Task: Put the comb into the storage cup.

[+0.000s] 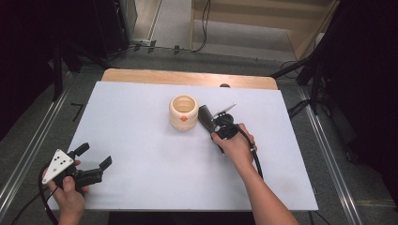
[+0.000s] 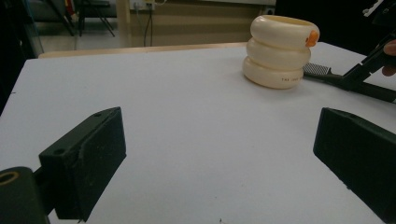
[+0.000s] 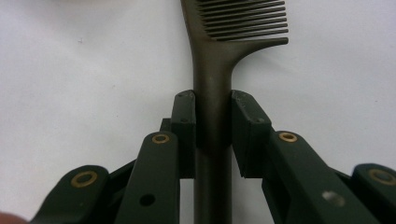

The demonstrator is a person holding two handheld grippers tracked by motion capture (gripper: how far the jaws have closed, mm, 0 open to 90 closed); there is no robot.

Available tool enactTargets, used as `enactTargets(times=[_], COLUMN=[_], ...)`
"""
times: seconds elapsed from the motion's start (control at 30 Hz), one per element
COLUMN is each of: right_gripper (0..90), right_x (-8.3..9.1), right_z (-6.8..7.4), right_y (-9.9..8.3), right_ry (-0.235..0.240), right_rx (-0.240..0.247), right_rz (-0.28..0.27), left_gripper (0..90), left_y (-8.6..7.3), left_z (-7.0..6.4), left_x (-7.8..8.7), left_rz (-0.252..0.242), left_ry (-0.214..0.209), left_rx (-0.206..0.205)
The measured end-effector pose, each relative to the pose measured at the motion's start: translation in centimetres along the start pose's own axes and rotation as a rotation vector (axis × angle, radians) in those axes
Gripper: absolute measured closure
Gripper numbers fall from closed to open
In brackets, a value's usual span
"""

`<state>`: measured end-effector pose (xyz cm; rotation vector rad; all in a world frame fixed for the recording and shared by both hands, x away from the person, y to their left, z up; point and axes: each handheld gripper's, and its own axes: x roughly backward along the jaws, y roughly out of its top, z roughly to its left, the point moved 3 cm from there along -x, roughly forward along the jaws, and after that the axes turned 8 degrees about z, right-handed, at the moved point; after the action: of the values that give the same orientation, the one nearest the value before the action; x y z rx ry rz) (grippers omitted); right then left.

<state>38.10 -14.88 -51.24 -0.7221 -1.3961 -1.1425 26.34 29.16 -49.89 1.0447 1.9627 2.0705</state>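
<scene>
even overhead light on white table [image 1: 141,154], dark surroundings; close jaws soft-focused, faint shadows.

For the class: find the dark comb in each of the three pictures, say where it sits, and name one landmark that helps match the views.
High view: the comb lies right of centre, just right of the cream ringed holder, under the right gripper.
Left gripper view: its teeth show at the right edge, beside the holder.
Right gripper view: its handle runs up the middle, clamped between the jaws.
Shared landmark: the white tabletop.
</scene>
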Motion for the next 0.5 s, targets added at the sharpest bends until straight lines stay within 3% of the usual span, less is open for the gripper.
enactTargets(times=[0.5], right_gripper=[71.0], right_x=[1.6], right_z=[-0.8], right_y=[-0.8], right_ry=[0.037], right_rx=[-0.029], right_rz=[-0.154], left_gripper=[2.5], left_y=[0.0], left_z=[-0.1], left_x=[0.0], left_rz=[0.001], left_ry=[0.003], left_rx=[0.001])
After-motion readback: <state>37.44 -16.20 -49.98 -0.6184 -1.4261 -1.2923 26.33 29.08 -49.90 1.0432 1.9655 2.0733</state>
